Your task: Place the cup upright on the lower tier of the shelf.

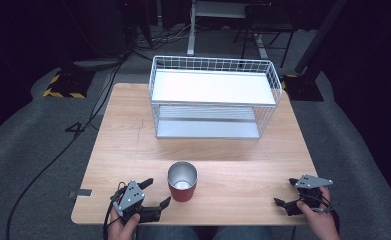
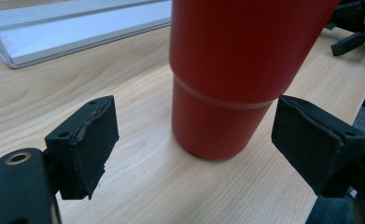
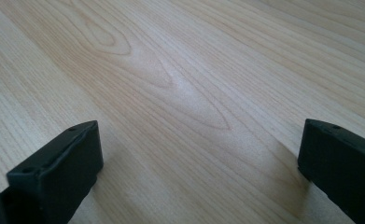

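A red cup (image 1: 182, 183) with a shiny metal inside stands upright near the table's front edge. Just left of it my left gripper (image 1: 158, 191) is open, its jaws pointing at the cup. In the left gripper view the cup (image 2: 231, 70) rises close ahead of the gripper (image 2: 196, 133), and neither black pad (image 2: 89, 140) touches it. At the front right corner my right gripper (image 1: 284, 191) is open, with bare wood between its jaws in the right gripper view (image 3: 199, 154).
A white wire basket (image 1: 213, 62) with two white shelves stands at the back of the wooden table (image 1: 133, 130); its lower shelf (image 2: 77, 32) lies beyond the cup. The right gripper (image 2: 353, 28) sits past the cup. Cables run over the floor at the left.
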